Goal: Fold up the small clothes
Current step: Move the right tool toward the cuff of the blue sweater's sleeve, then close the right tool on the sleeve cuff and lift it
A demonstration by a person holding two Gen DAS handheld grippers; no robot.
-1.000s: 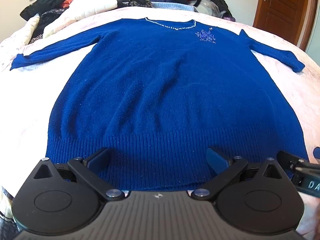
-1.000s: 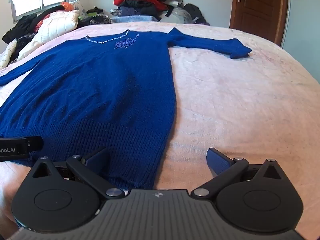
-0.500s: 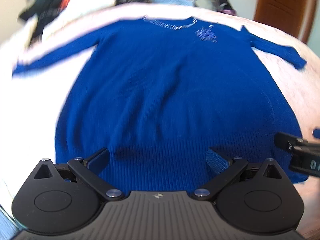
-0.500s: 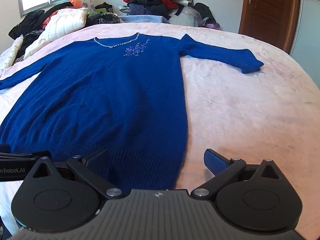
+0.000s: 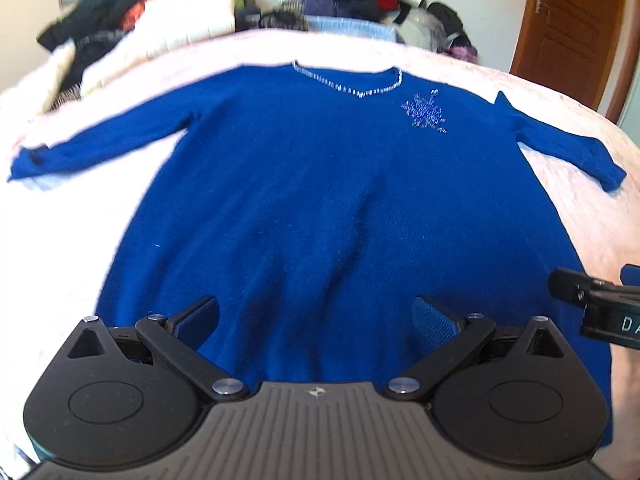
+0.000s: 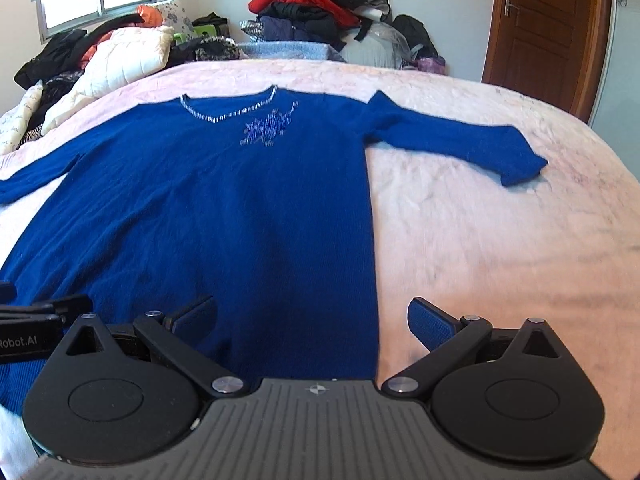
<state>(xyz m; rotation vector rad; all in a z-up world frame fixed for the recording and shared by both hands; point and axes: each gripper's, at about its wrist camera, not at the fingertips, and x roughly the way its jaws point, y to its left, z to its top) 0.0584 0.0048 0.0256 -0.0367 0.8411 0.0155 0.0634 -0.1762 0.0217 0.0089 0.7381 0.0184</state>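
Blue knit sweater [image 5: 332, 208] lies flat and face up on the pink bedspread [image 6: 500, 248], both sleeves spread wide, beaded neckline at the far end from the jaws. No fold is made yet, so by my reading the whole job is ahead. Left gripper [image 5: 316, 316] hovers with its jaws wide apart and empty, hem spanning the gap between them. Right gripper [image 6: 312, 318] is likewise spread and holding nothing, the sweater's right side edge running down between its jaws. Sleeves and body all remain to be folded.
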